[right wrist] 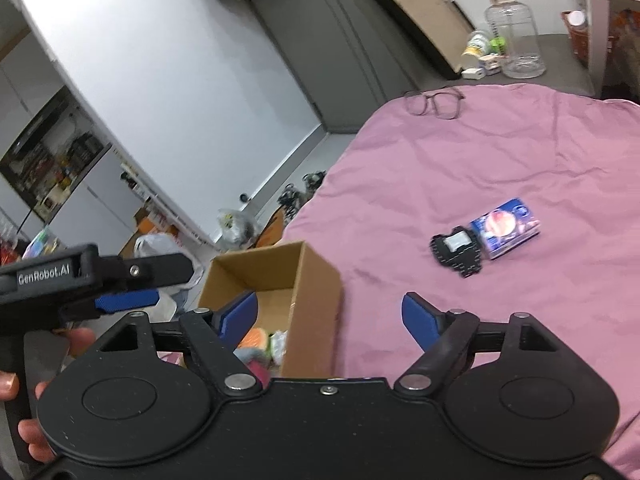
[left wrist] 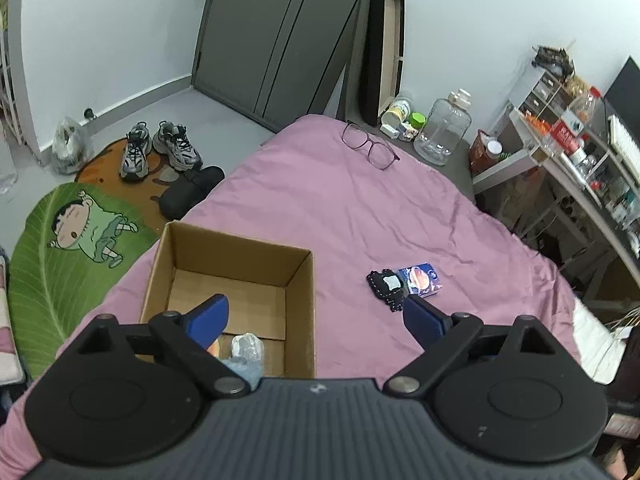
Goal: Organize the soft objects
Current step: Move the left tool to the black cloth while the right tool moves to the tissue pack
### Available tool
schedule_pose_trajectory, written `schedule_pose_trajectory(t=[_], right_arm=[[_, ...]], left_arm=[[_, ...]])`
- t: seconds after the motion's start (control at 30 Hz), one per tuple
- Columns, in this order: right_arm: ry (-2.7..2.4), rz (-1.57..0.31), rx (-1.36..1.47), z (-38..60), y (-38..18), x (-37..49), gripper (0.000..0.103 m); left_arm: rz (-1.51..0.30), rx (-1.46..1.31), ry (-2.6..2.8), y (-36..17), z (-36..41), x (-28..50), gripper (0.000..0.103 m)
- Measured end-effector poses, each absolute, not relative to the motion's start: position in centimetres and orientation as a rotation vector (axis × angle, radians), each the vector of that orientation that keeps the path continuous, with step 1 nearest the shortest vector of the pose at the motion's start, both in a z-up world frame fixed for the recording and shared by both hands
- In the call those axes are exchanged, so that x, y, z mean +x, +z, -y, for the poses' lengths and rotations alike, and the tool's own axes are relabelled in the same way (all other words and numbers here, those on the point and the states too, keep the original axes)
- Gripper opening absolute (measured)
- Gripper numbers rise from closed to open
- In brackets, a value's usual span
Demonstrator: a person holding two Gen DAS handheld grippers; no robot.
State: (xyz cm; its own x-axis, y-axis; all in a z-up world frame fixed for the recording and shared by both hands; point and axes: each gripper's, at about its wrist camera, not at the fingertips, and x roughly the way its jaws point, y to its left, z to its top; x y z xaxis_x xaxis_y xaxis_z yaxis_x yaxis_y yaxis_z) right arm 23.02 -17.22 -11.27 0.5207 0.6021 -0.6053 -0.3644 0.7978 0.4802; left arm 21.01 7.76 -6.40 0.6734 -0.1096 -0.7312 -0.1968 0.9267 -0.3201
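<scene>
Grippers, left [left wrist: 316,312] & right [right wrist: 330,312], both wide, empty, over corrugated cardboard box [left wrist: 298,280] w/ plush bits.

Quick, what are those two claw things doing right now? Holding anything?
Left gripper: open, holding nothing, poised over the cardboard box.
Right gripper: open, holding nothing, above the bed beside the box.

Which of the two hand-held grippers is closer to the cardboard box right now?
Left, I'd judge. The left hand-held gripper hangs open above the cardboard box, one finger over its inside. The right hand-held gripper is open too, near the box's right wall, mostly over the pink bedsheet.
</scene>
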Motion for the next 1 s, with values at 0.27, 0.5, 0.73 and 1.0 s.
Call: schedule_pose_trajectory(t=[0.27,0.5,0.73,1.0], right_arm=[[0.536,-0.829,0.346,20.3,-12.7,24.8,0.079],[0.493,-0.830,0.411,23.3,-15.1,27.0,0.079],[0.467,-0.852,0.483,25.7,-18.2,29.4,0.072],[0.464,-0.885,0.584,28.0,-21.5,33.3,0.059]], left_arm=[[-0.845,-0.361,0.032,-6.7,-5.4,23.0,0.093],[-0.856,-0.328,0.014,-7.6,-2.7,25.5,0.093],[-0.871,-0.311,0.011,-9.6,0.2,28.9,0.092],[-0.944,-0.312,0.047,-13.4,2.4,33.3,0.079]])
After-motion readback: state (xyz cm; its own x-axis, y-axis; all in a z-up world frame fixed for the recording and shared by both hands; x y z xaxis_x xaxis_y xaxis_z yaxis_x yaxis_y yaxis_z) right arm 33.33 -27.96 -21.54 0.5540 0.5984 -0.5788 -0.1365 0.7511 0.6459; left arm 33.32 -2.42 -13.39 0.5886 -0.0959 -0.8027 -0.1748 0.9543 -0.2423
